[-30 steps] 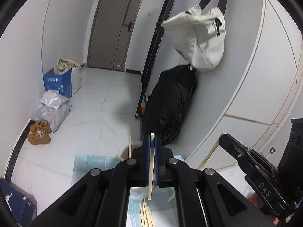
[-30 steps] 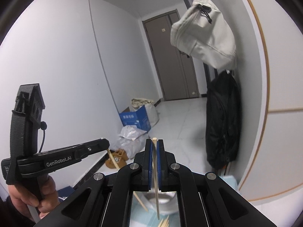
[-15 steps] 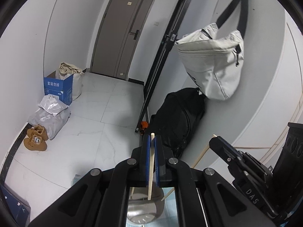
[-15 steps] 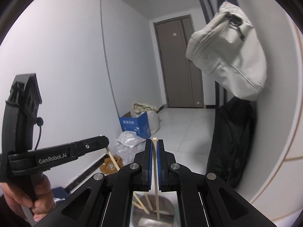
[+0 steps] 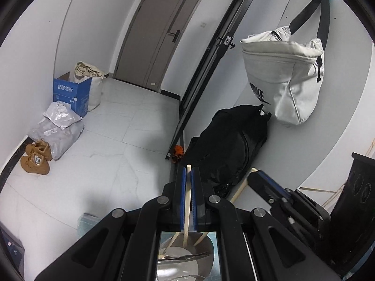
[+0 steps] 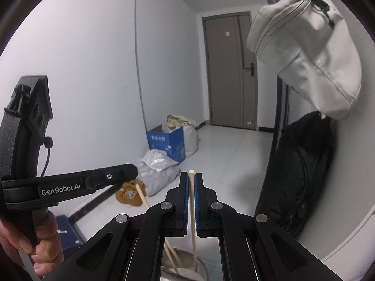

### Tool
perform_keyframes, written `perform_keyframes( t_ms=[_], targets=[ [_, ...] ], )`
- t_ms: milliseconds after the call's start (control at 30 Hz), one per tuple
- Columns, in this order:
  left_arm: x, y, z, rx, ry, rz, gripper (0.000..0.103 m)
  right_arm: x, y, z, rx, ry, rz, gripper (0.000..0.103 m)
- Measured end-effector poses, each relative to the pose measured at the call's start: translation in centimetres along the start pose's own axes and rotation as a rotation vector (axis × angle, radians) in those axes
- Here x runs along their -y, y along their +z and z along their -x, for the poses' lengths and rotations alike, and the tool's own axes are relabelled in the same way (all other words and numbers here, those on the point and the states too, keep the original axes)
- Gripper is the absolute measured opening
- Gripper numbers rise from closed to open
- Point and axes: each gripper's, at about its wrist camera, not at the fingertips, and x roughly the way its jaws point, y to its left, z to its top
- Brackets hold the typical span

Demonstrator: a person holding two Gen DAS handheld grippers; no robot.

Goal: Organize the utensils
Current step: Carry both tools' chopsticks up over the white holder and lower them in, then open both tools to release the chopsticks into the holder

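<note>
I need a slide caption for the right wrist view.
Right gripper shut on a chopstick above a metal bowl; left gripper alongside.

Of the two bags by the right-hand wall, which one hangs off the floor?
The pale grey bag: it hangs by a black strap high on the wall. The black bag slumps on the floor below it.

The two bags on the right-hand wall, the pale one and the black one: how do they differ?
The pale bag hangs by a black strap high on the wall; the black bag is lower, its bottom at floor level. The pale bag bears dark lettering; the black bag shows none. In the left wrist view the pale bag's bottom overlaps the black bag's top. Both are soft fabric bags against the same wall.
</note>
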Motion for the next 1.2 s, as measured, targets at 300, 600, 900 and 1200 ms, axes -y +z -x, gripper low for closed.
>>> perform_keyframes(
  t_ms=[300, 600, 900, 1200],
  targets=[
    [-0.4, -1.1, -1.4, -0.05, -0.009, -0.056, 0.0, 0.1, -2.0, -2.0, -0.063, 0.019, 0.007, 0.004],
    [-0.7, -1.5, -1.9, -0.117, -0.035, -0.063, 0.0, 0.6, -3.1, -3.2, -0.127, 0.054, -0.03, 0.004],
    [-0.9, -1.0, -0.2, -0.12, -0.015, -0.038, 0.024, 1.9, -3.4, -2.1, -0.141, 0.107, -0.146, 0.037],
    [0.0, -1.2, 2.7, -0.077, 0.081, -0.053, 0.05, 3.2, -4.1, 2.4, -0.104, 0.054, -0.231, 0.054]
  ],
)
